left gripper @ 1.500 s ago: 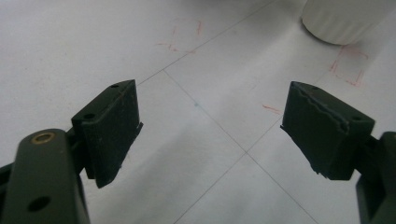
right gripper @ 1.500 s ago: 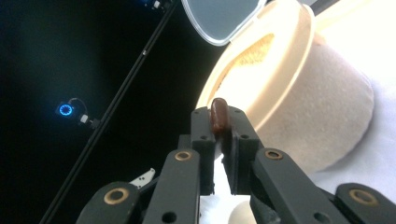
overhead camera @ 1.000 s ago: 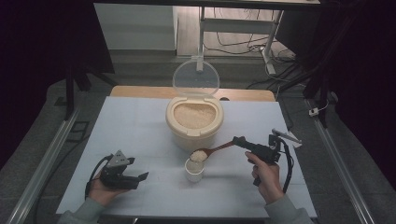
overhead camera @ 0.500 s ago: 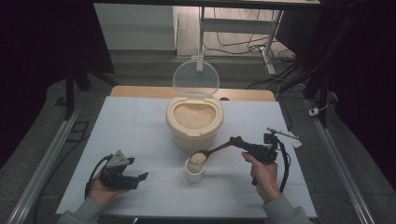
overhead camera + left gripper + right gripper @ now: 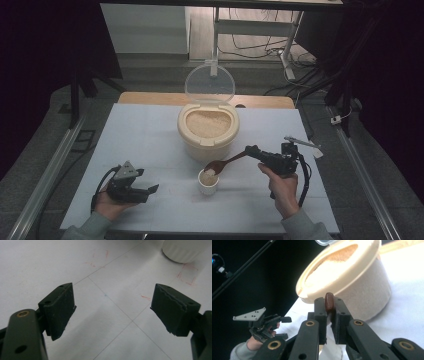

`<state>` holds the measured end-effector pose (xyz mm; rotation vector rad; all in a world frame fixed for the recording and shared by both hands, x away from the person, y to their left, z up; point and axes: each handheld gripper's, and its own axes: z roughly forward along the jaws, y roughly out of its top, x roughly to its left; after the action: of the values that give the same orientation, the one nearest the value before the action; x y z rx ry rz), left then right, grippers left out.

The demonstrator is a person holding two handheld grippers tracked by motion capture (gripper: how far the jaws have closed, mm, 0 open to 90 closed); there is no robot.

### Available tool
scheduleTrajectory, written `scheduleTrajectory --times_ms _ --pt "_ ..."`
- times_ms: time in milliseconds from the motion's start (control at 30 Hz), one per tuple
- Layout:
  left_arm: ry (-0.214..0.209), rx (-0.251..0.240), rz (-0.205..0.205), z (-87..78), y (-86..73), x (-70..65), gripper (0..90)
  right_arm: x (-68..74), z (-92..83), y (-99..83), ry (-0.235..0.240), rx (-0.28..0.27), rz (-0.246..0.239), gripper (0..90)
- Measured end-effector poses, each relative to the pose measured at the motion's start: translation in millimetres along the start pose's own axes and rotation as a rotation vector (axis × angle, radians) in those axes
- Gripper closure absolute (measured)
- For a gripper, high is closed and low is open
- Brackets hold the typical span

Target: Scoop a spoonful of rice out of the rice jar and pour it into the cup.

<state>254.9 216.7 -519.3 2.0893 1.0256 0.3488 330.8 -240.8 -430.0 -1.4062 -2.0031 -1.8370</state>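
A cream container (image 5: 207,134) full of rice stands mid-table with its clear lid (image 5: 210,83) hinged up. In front of it is a small white cup (image 5: 208,184) with rice heaped inside. My right gripper (image 5: 252,152) is shut on the handle of a brown wooden spoon (image 5: 226,162), whose bowl rests over the cup's rim. In the right gripper view the jaws clamp the spoon handle (image 5: 329,301) in front of the container (image 5: 352,277). My left gripper (image 5: 145,181) lies low on the table at front left, open and holding nothing; its jaws (image 5: 112,307) stand wide, the cup (image 5: 183,250) beyond them.
The white table (image 5: 140,135) has a wooden strip along its far edge. Metal rails run down both sides. A desk frame and cables stand on the floor behind. Faint red marks and thin lines cross the table (image 5: 105,277) near the cup.
The right gripper has shifted slightly left and down, lowering the spoon's bowl from above the cup to its rim. The left gripper has stayed put.
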Motion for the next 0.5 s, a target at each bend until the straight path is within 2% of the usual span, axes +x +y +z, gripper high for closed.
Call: scheduleTrajectory --times_ms 133,233,400,500 --pt "0.001 0.0 0.001 0.0 0.1 -0.2 18.9 5.3 -1.2 0.7 0.003 -0.011 -0.066 83.5" --pt "0.001 0.0 0.0 -0.1 0.1 -0.1 18.9 9.7 -1.9 1.8 0.005 -0.012 -0.097 83.5" --pt "0.0 -0.002 -0.001 -0.3 -0.1 0.2 18.9 13.4 -1.2 2.8 0.0 -0.009 -0.128 83.5" --pt "0.001 -0.001 -0.001 -0.4 -0.1 0.6 18.9 12.7 -1.0 2.3 0.003 -0.008 -0.125 83.5"
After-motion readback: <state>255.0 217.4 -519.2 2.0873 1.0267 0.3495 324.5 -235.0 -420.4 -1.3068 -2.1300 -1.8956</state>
